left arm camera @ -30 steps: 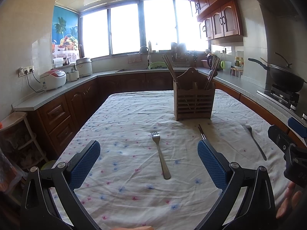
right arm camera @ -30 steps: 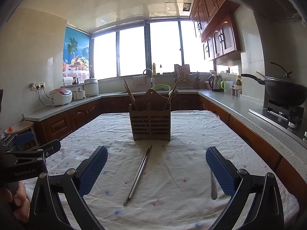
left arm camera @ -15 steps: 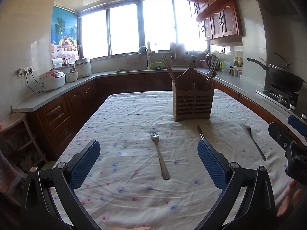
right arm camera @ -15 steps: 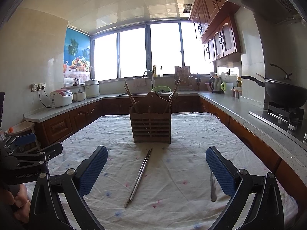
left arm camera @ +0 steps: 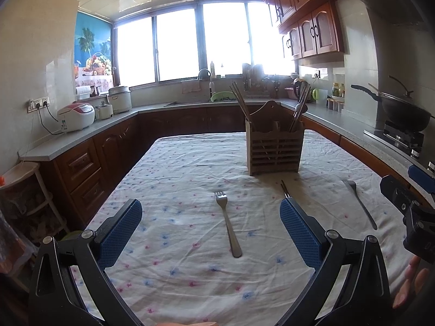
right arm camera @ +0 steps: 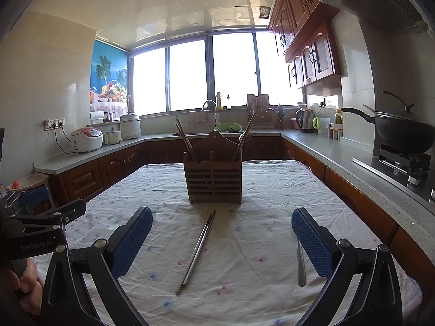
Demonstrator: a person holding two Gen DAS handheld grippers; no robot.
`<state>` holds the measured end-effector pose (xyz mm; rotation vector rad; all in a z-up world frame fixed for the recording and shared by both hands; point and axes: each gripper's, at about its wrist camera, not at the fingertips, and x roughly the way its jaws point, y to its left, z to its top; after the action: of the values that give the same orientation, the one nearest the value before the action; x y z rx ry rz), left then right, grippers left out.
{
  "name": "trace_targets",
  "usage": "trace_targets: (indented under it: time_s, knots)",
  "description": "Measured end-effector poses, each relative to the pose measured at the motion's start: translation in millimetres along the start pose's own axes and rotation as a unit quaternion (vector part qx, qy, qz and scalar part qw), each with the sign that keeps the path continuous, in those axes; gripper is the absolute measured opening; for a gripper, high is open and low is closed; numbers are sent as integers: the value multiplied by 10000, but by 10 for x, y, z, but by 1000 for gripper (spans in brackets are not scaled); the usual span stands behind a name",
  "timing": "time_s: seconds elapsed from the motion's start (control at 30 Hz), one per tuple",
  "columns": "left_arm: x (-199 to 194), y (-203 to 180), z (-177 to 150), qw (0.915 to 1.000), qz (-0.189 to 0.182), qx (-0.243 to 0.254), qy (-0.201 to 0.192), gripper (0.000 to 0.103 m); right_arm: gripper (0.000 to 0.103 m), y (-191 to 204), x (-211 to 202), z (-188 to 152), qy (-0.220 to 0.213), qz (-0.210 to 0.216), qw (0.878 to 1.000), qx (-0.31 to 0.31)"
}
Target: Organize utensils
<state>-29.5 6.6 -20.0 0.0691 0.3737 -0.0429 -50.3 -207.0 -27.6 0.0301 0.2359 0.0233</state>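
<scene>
A wooden slatted utensil holder stands on the clothed table, with chopsticks and a spoon in it; it also shows in the right wrist view. A metal fork lies between the fingers of my open, empty left gripper. A pair of metal chopsticks lies ahead of my open, empty right gripper; their tips show in the left wrist view. A second metal utensil lies at the right; its handle sits by my right finger.
Kitchen counters with wooden cabinets surround the table. A rice cooker sits at the left, a wok on the stove at the right, a sink under the window. A small rack stands at the left.
Both grippers have drifted slightly, shifting the view a little upward. Nothing on the table has moved and both grippers stay open.
</scene>
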Motion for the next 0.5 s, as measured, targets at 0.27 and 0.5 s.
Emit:
trace_targets:
  time_s: [0.27, 0.5]
  knots:
    - [-46, -35, 16, 9999, 63, 74, -121, 103, 103, -3, -21, 23, -16, 0, 10000, 10]
    - [-51, -37, 20, 9999, 43, 56, -103, 103, 103, -4, -30, 38, -17, 6, 10000, 22]
